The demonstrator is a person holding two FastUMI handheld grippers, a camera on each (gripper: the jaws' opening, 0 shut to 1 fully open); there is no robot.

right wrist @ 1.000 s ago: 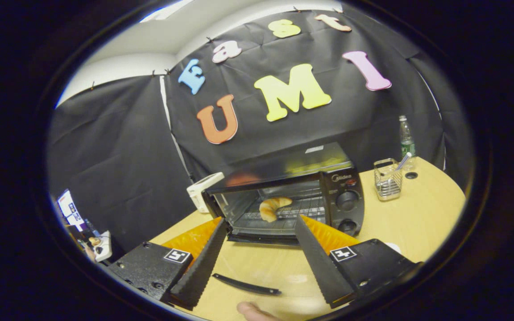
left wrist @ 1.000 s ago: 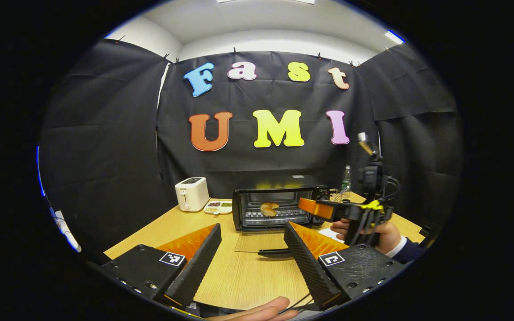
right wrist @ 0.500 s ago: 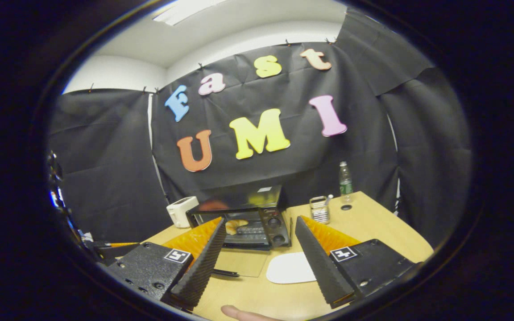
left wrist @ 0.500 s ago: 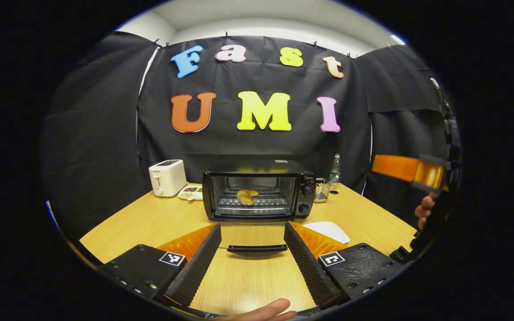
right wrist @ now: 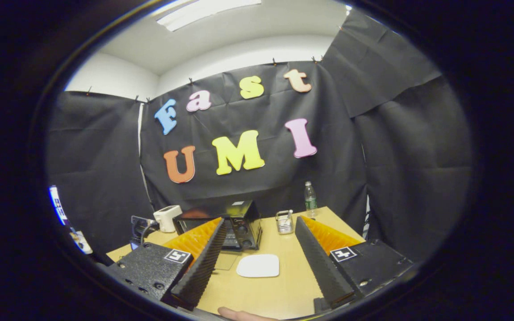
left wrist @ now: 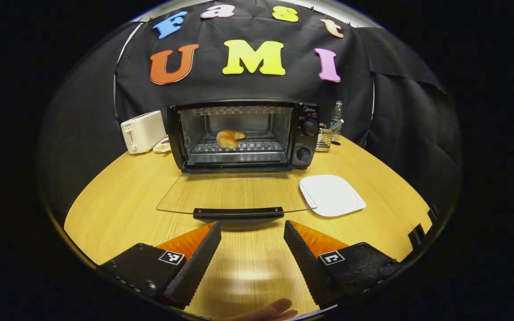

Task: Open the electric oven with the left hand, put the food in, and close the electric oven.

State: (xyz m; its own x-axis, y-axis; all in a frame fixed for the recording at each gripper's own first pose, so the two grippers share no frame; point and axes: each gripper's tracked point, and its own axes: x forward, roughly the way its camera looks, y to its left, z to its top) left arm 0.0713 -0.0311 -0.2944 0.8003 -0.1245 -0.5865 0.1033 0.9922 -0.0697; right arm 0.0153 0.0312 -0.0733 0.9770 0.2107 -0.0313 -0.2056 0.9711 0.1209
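The black electric oven stands at the back of the wooden table with its glass door folded down flat. A croissant lies on the wire rack inside. My left gripper is open and low over the table, its fingertips just short of the door's black handle, one to each side of its middle. My right gripper is open and holds nothing. It hangs well back from the oven, which looks small beyond its left finger.
A white plate with nothing on it lies right of the door, also seen as the plate. A white toaster stands left of the oven. A wire holder and a bottle stand to its right.
My left gripper has dropped and come forward to the open door's handle. My right gripper has drawn back and up from the oven, leaving the croissant on the rack.
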